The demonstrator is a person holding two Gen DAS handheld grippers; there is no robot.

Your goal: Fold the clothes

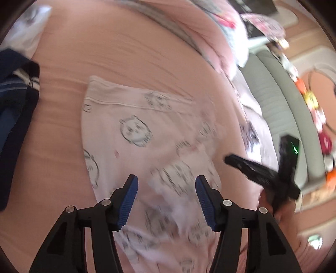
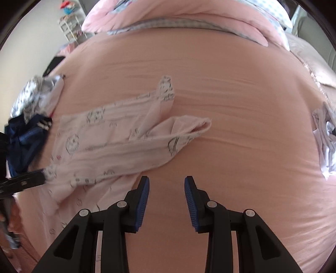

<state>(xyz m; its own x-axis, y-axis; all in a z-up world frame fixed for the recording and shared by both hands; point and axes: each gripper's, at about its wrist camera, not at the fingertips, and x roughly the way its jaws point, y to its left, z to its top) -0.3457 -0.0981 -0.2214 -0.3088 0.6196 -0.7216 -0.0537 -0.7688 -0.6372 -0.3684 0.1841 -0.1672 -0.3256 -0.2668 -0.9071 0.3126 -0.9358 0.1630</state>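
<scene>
A pale pink garment with grey bear-face prints (image 1: 134, 130) lies spread on the pink bed sheet (image 1: 94, 52). My left gripper (image 1: 167, 182) is open just above its near part, with cloth between the spread fingers but not pinched. In the right wrist view the same garment (image 2: 117, 134) lies left of centre, partly folded, with a sleeve or leg end pointing right. My right gripper (image 2: 167, 183) is open and empty over bare sheet (image 2: 231, 105), just right of the garment's near edge. The right gripper also shows in the left wrist view (image 1: 262, 174). The left gripper shows at the left edge of the right wrist view (image 2: 21, 180).
A navy garment with white stripes (image 1: 14, 100) lies left of the pink one, also in the right wrist view (image 2: 23, 136). A grey-patterned white garment (image 2: 40, 92) lies beyond it. A crumpled white cloth (image 2: 325, 134) sits at the right. Pink pillows and bedding (image 2: 189, 19) lie at the far end.
</scene>
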